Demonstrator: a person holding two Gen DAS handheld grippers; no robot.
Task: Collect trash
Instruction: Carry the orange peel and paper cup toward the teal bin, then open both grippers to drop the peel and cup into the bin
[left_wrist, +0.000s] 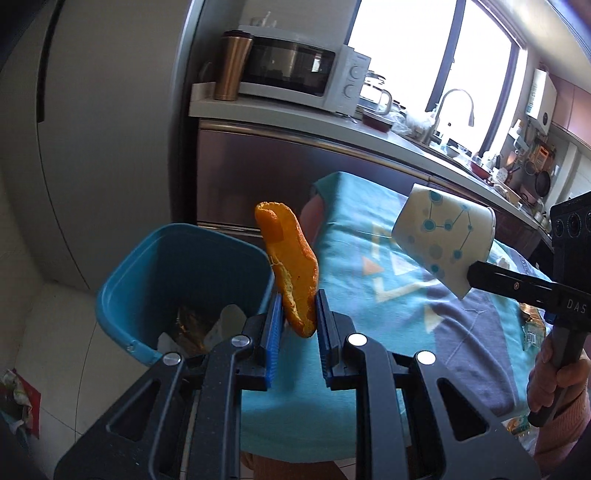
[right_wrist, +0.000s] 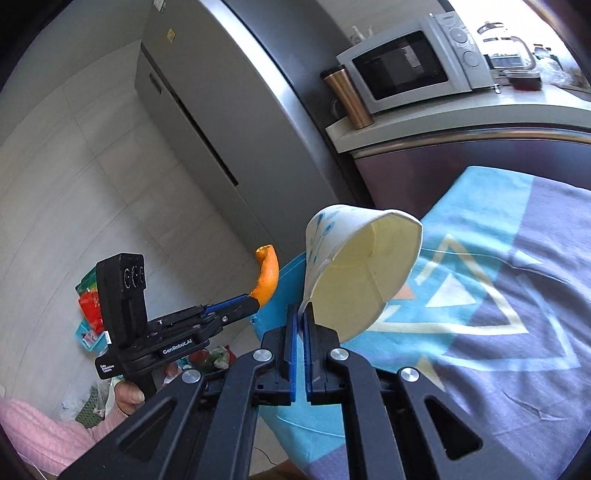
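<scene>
Left gripper (left_wrist: 298, 310) pinches curled orange peel strip (left_wrist: 290, 266); open blue plastic bin (left_wrist: 184, 291) just below-left, nearer it; right gripper (right_wrist: 300, 317) clamps crushed white paper cup (right_wrist: 354, 266).

A right gripper (right_wrist: 302, 314) pinches the rim of a crumpled paper cup (right_wrist: 360, 269) above a patterned cloth (right_wrist: 498, 295), while the left gripper (right_wrist: 255, 300) grips an orange peel (right_wrist: 267, 277).

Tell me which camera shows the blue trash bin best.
The left wrist view. There the blue trash bin sits just beyond the left gripper, which holds the orange peel, and its open top shows trash already inside. The right wrist view shows nothing of the bin, only the right gripper pinching the paper cup.
</scene>
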